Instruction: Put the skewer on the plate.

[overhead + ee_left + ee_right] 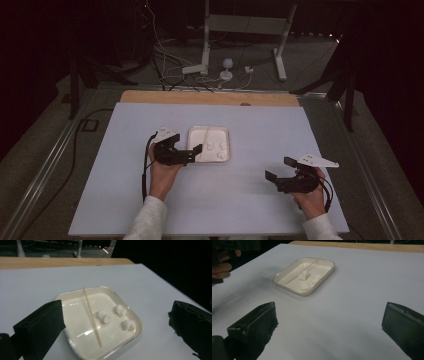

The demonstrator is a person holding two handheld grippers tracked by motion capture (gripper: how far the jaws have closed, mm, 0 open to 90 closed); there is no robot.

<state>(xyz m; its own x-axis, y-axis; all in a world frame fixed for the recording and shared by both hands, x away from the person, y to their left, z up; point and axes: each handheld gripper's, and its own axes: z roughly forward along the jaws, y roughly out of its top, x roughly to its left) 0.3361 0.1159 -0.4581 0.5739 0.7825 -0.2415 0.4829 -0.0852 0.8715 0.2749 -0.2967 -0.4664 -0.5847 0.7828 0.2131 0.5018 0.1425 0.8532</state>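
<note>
Landmark: white tray (pixel 192 150), shallow, square with rounded corners, on the pale table top (pixel 250 200) a little left of its middle.

Left of tray: left gripper (pixel 196 153), held in the person's left hand (pixel 162 175), jaws spread wide and gripping nothing. Jaw tips sit at the tray's left rim; in the left gripper view the left jaw overlaps that rim, the right jaw stands clear of the tray on its far side.

In tray: thin wooden stick (pixel 92 316) lying at a slant, one end resting on the far rim, the other down on the tray floor near the near rim. Just right of the stick, three small white lumps (pixel 104 316) in a loose cluster, close together, apart from the stick or barely touching it; cannot tell which.

Right of tray, well apart and nearer the person: right gripper (pixel 280 169) in the right hand (pixel 311 197), jaws also wide apart, empty, over bare table, pointing back toward the tray.
</note>
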